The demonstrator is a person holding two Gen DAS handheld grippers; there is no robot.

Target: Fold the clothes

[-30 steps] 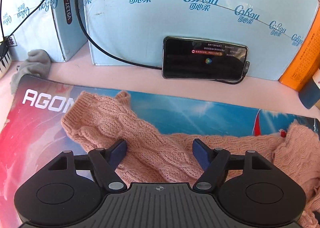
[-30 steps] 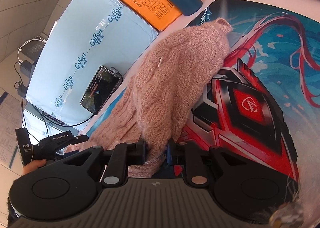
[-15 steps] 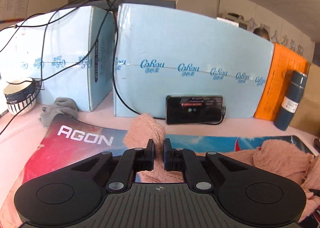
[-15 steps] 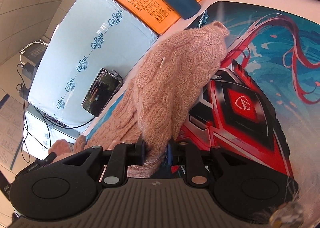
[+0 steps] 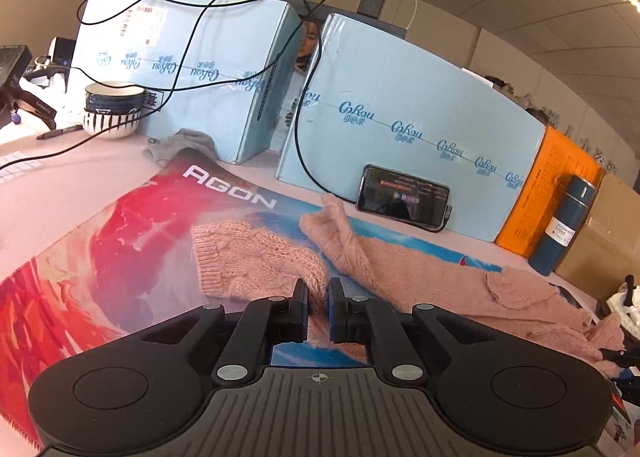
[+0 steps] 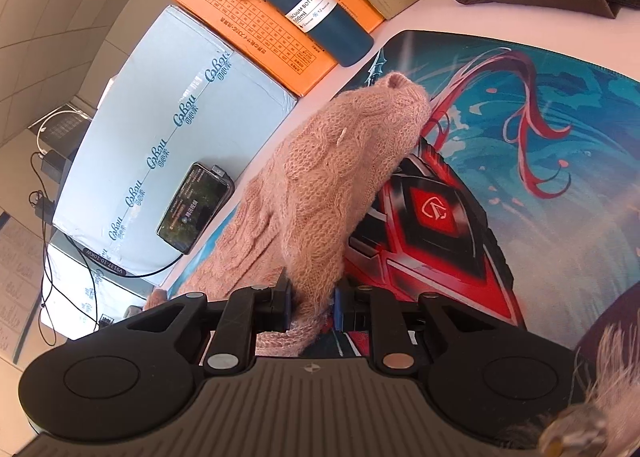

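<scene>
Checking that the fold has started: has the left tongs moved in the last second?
Yes. The left tongs, shut on the pink knitted sweater, have lifted and tilted back: the black phone against the light blue cardboard box now sits farther off.

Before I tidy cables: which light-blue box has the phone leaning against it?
The wider right-hand box; the phone leans against its front. The left box has none.
</scene>
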